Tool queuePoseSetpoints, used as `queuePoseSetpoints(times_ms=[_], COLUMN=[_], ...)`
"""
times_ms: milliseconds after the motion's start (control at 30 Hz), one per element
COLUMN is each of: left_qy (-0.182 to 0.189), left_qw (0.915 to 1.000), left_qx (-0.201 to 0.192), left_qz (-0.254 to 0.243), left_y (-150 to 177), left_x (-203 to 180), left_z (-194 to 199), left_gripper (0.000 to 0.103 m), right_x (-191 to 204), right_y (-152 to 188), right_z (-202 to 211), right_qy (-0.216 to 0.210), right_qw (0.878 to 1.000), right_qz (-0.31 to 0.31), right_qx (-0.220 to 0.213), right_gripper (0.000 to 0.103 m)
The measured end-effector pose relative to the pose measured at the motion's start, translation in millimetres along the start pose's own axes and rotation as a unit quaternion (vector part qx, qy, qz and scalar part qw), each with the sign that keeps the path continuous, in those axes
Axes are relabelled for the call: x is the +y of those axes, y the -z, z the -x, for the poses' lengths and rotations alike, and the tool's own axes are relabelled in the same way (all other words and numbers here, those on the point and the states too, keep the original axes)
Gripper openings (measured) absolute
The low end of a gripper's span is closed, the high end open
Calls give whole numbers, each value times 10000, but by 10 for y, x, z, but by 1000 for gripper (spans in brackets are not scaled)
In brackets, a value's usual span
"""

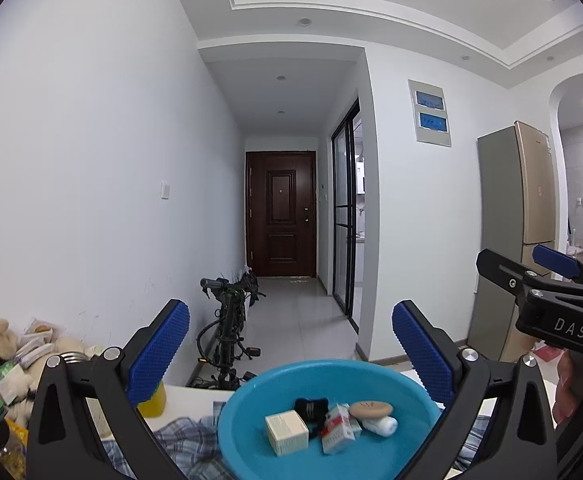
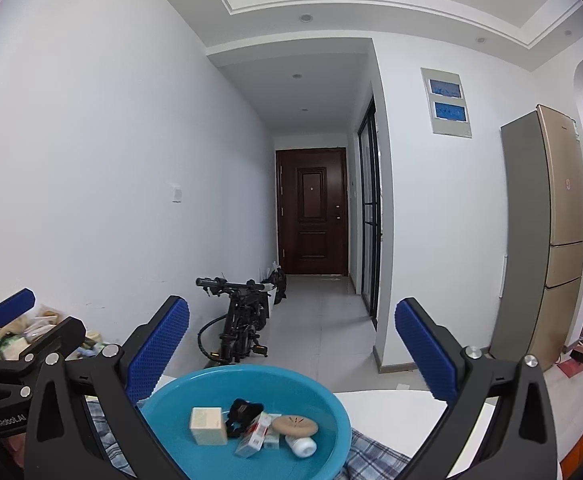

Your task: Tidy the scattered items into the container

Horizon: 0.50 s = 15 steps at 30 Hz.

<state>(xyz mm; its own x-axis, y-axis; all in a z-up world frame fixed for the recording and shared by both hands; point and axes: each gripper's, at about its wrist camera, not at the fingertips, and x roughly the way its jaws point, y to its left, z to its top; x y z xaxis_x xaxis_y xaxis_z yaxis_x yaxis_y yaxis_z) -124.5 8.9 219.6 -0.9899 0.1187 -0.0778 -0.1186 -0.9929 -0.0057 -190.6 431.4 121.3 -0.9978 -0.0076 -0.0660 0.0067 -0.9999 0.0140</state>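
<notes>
With the blue basin (image 1: 331, 440) already holding several small items, both hand-held grippers, left (image 1: 291, 352) and right (image 2: 291, 352), hover spread and empty. Judged near completion; next, check the surface (image 2: 391, 404) edges for strays.

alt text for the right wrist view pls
A blue basin on a white table holds a cream box, a black strap, a red-and-white packet, a tan disc and a white roll. The open, empty right gripper frames it, the left gripper alongside; a hallway with a folded bike lies beyond.
</notes>
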Motion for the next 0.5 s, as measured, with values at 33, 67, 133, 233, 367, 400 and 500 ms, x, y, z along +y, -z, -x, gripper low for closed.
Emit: queuePoseSetpoints(times_ms=[33, 67, 133, 233, 367, 400, 500], left_qy=[5, 2, -8, -50, -6, -7, 19], left_qw=[10000, 10000, 10000, 10000, 9999, 9999, 9999], left_qx=[-5, -13, -29, -18, -35, -37, -54], left_qz=[28, 42, 50, 66, 144, 153, 126], left_y=[-10, -16, -8, -18, 5, 14, 68], left_x=[0, -8, -21, -47, -62, -67, -93], left_z=[83, 144, 313, 493, 780, 844, 1024], left_gripper=[103, 103, 103, 103, 103, 103, 103], right_x=[12, 23, 43, 55, 52, 38, 11], right_y=[-11, -17, -35, -42, -13, -9, 59], right_z=[80, 162, 289, 478, 686, 720, 807], right_qy=[-10, -13, -28, -47, -45, -45, -76], right_qw=[10000, 10000, 10000, 9999, 9998, 9998, 9999], right_qz=[10, 27, 57, 113, 149, 132, 82], right_qx=[-23, -42, -74, -100, -103, -106, -57], right_gripper=[103, 103, 103, 103, 103, 103, 103])
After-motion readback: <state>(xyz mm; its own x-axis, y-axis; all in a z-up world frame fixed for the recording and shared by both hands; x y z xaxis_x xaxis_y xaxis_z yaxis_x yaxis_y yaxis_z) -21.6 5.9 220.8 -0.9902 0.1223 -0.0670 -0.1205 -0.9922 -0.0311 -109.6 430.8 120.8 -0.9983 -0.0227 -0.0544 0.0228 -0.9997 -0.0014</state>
